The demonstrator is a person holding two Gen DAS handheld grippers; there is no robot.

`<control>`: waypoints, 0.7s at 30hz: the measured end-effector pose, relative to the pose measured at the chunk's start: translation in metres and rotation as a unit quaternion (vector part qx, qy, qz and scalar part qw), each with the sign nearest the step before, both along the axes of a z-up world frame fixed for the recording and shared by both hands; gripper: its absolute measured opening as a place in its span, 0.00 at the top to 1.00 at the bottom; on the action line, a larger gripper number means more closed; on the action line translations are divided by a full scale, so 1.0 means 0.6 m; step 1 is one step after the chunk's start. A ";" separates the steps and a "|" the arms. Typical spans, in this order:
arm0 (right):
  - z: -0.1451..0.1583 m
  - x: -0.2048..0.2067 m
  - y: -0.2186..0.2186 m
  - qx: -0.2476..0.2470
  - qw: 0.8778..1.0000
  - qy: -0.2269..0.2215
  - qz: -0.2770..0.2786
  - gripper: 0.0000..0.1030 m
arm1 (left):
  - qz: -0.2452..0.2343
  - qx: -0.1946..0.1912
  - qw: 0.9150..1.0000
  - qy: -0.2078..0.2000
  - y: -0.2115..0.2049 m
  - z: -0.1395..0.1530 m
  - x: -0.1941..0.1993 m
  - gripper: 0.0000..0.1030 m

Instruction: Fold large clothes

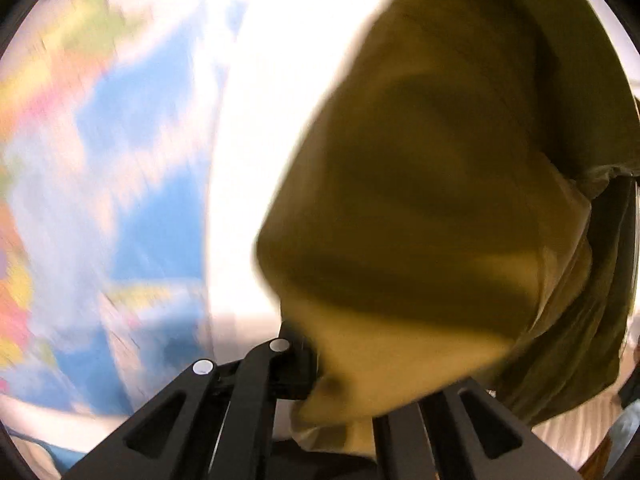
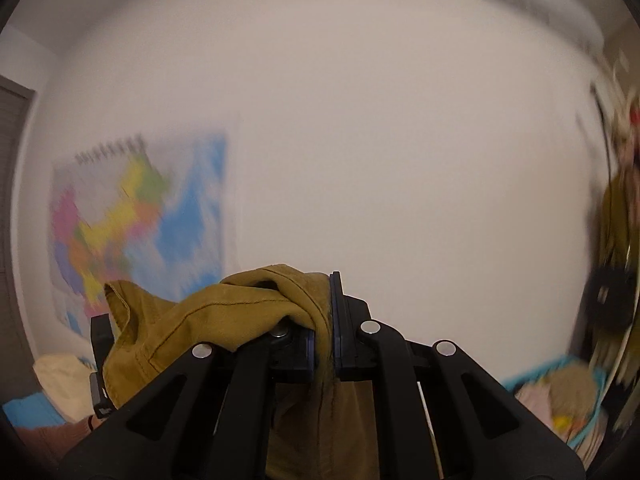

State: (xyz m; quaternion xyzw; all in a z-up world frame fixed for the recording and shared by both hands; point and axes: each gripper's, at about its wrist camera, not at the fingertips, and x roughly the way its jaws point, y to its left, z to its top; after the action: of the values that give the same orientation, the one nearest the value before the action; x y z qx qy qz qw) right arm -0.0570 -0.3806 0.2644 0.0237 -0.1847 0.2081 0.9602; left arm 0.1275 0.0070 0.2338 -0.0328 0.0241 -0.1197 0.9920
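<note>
A mustard-olive garment (image 1: 440, 200) fills the right half of the left wrist view, bulging over my left gripper (image 1: 340, 384), which is shut on its fabric; the right finger is hidden under the cloth. In the right wrist view my right gripper (image 2: 324, 344) is shut on a bunched, stitched edge of the same garment (image 2: 192, 320), which drapes over the left finger and hangs down between the arms. Both grippers are raised and point at a wall. The other gripper (image 2: 98, 344) shows dark at the garment's left end.
A white wall (image 2: 380, 160) is ahead with a colourful map poster (image 2: 132, 216) on it, which is blurred. Low down lie a cream pillow (image 2: 64, 380) on blue bedding and piled items (image 2: 568, 396) at the right. A dark door edge (image 2: 12, 160) is at the far left.
</note>
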 end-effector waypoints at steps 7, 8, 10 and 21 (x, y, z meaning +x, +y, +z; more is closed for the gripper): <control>0.008 -0.144 0.009 -0.024 0.997 -0.021 0.068 0.94 | 0.030 -0.021 0.999 -0.022 0.116 0.113 -0.220 0.97; 0.000 -0.154 0.019 -0.031 0.996 -0.018 0.081 0.94 | 0.042 -0.017 0.999 -0.025 0.129 0.116 -0.250 0.97; -0.021 -0.170 0.040 -0.040 0.993 -0.008 0.114 0.94 | 0.072 -0.005 0.997 -0.034 0.143 0.120 -0.313 0.97; -0.113 -0.202 0.169 -0.052 0.950 0.029 0.308 0.94 | 0.215 0.072 0.974 0.003 0.172 0.100 -0.615 0.96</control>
State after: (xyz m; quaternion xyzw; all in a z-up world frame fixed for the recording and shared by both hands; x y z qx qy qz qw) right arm -0.1780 -0.2792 0.1966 0.0353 -0.1290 0.5022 0.8544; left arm -0.2417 0.1101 0.2939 0.0336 0.0285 0.0990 0.9941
